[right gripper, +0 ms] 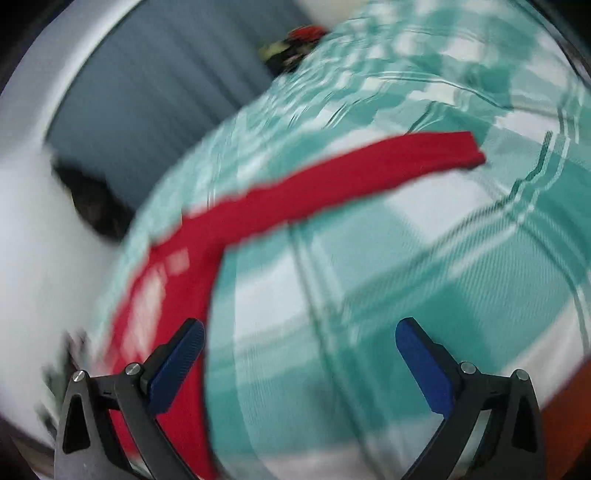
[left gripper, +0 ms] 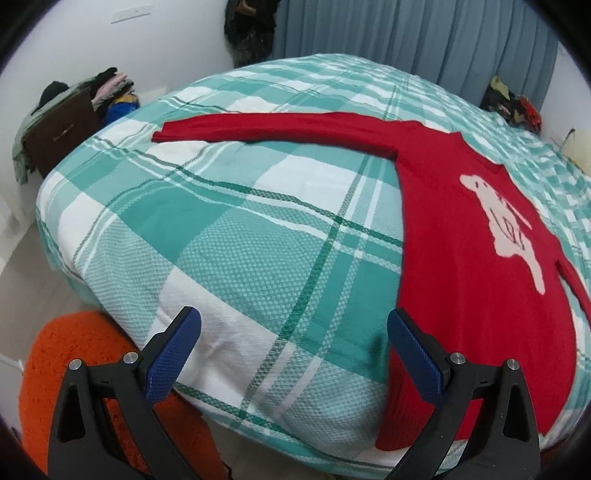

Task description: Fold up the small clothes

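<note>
A red sweater [left gripper: 461, 236] with a white animal print lies flat on the green and white plaid bed [left gripper: 229, 236], its left sleeve stretched out to the left. My left gripper [left gripper: 293, 332] is open and empty above the bed's near edge, its right finger over the sweater's hem corner. In the blurred right wrist view the sweater [right gripper: 192, 251] lies at the left with its other sleeve [right gripper: 369, 166] stretched to the right. My right gripper [right gripper: 300, 341] is open and empty above the bedspread [right gripper: 406, 258], its left finger over the sweater's side.
An orange fuzzy seat [left gripper: 74, 354] stands by the bed's near left corner. A dark cabinet [left gripper: 59, 133] piled with clothes stands at the far left by the wall. Grey-blue curtains [left gripper: 406, 33] hang behind the bed. More clothes [left gripper: 513, 103] lie at the far right.
</note>
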Demonstrator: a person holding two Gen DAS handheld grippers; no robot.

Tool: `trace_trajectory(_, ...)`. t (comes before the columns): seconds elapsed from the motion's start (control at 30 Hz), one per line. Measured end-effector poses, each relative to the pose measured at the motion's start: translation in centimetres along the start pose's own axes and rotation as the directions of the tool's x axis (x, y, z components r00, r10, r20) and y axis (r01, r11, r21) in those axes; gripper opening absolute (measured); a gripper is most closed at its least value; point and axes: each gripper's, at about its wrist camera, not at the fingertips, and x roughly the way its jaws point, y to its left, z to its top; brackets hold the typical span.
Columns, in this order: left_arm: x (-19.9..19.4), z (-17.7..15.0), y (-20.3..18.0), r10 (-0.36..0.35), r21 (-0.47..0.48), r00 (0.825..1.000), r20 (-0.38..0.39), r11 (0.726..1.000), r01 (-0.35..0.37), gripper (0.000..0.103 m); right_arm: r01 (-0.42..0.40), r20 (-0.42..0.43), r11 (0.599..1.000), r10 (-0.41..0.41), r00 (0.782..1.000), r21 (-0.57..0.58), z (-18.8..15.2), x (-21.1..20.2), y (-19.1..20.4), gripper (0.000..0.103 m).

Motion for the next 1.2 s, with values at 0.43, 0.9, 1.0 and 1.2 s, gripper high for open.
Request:
trace_trajectory(0.43,1.7,-0.3,0.0,0.051,-0.011,0.998,-0.044,0.999,-0.051,0.101,-0.076,0.117,0.831,0.013,0.993,0.551,10.2,5.4,-13.2,0.071)
trace_trajectory(0.9,1.9,-0.2,0.3,0.028,-0.041,0.998,-0.056,0.999,-0.031,0.102,-0.031,0.116,0.975,0.005,0.993,0.218,17.2,4.5,-2.8,0.008)
trace_trajectory(1.0,2.0,-0.2,0.4,0.019,-0.058,0.998,-0.063,0.998,-0.023,0.102,-0.174,0.088,0.984,0.172,0.981,0.023,18.6,4.2,6.7,0.008)
trace_trajectory(1.2,2.1,-0.2,0.6,0.007,-0.057,0.998,-0.068,0.998,-0.011,0.102,-0.44,-0.115,0.87,0.424,0.898,-0.222,13.9,6.8,25.3,0.008)
